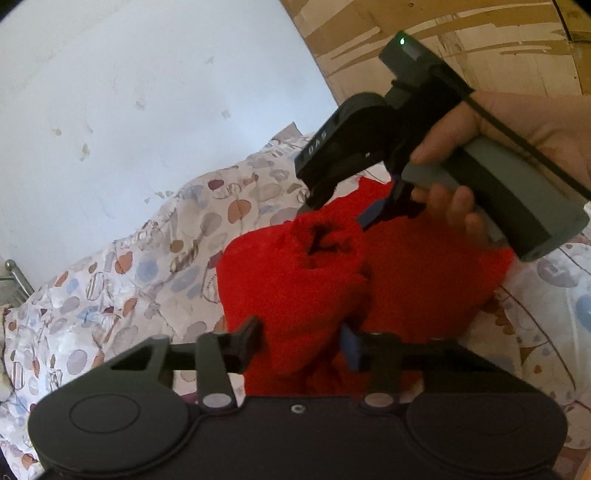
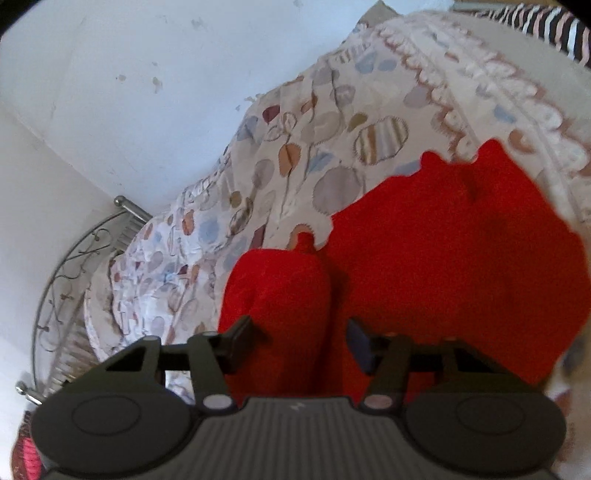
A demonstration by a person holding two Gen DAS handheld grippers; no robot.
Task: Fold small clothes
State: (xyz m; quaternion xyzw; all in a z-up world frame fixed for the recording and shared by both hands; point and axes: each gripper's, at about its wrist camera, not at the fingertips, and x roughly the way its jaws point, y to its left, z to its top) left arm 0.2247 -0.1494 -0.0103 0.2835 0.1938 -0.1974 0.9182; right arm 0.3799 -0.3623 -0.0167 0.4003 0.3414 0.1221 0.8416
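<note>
A small red knitted garment [image 1: 295, 280] lies on a patterned bedspread [image 1: 147, 258], with a sleeve opening [image 1: 325, 240] facing the left wrist camera. My left gripper [image 1: 301, 343] has its jaws apart around a thick fold of the red garment, pinching it. My right gripper [image 1: 347, 210] shows in the left wrist view, held by a hand, its fingers down on the garment's far edge. In the right wrist view the right gripper [image 2: 303, 343] straddles a bunched fold of the red garment [image 2: 443, 258], jaws apart around it.
A white wall [image 1: 129, 92] rises behind the bed. A wooden panel [image 1: 461, 48] stands at the upper right. A metal bed frame [image 2: 74, 266] curves at the left of the right wrist view. A striped cloth [image 2: 546, 26] lies at the top right.
</note>
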